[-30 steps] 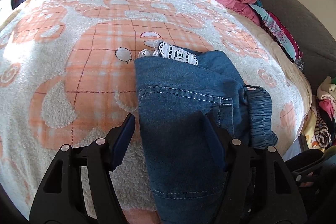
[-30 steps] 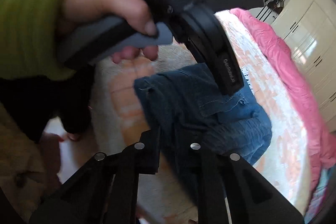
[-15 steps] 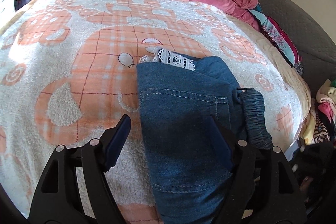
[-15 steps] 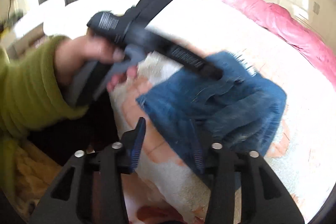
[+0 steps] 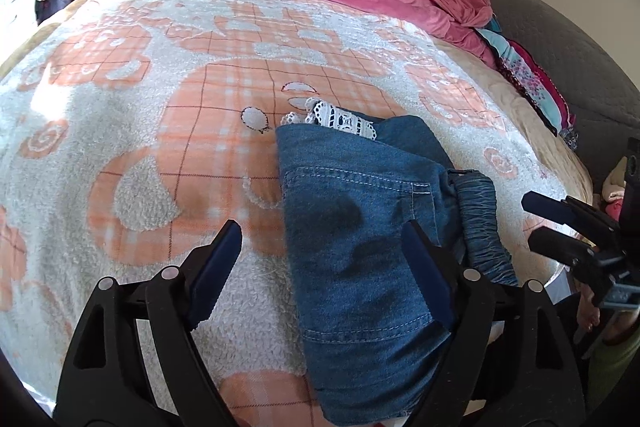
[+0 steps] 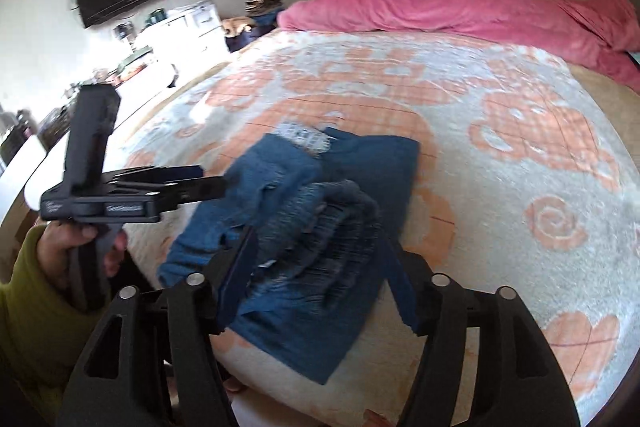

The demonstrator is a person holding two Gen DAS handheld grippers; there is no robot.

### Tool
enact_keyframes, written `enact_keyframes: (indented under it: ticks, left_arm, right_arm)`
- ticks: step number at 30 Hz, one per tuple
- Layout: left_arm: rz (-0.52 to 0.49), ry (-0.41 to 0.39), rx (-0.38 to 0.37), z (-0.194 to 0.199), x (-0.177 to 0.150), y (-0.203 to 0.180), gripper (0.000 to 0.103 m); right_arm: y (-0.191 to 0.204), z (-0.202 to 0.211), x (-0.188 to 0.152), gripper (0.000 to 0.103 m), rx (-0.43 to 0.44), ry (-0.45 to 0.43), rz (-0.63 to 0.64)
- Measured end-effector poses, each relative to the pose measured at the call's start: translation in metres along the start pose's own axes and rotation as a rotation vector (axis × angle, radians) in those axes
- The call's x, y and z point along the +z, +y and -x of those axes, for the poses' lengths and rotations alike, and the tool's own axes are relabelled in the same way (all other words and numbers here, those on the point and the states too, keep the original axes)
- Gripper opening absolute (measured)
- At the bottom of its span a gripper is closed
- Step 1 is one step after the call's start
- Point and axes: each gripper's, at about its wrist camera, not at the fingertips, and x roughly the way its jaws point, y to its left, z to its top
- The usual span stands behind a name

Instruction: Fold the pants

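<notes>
Jaws wide on both grippers — folded pants [image 5: 352,239] lie on blanket [image 5: 120,107].

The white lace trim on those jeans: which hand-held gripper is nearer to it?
Probably the left hand-held gripper, open above the jeans, with the lace trim ahead at their far end. The right hand-held gripper, also open, hovers over the bunched waistband, farther off.

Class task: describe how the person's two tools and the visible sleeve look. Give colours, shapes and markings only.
Both tools are matte black with angular linkage arms and silver round pivot pins. The left tool and right tool carry dark blue fingers, serrated along the edge. The left tool's body bears small pale lettering, too blurred to read, on a grey handle. The sleeve is olive green.
</notes>
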Motion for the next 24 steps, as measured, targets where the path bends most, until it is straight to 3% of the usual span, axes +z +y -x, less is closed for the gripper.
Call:
enact_keyframes:
  ticks: [8, 19, 24]
  left_arm:
    - [0.02, 0.047, -0.031, -0.009, -0.012, 0.005, 0.077]
    - [0.047, 0.07, -0.081, -0.026, -0.019, 0.005, 0.077]
    - [0.063, 0.058, -0.1, -0.035, -0.015, 0.006, 0.076]
  right_arm:
    - [-0.019, -0.028, -0.009, 0.074, -0.051, 0.096, -0.077]
    - [-0.037, -0.057, -0.015, 0.076, 0.05, 0.178, -0.238]
    - [-0.038, -0.07, -0.008, 0.074, 0.082, 0.205, -0.231]
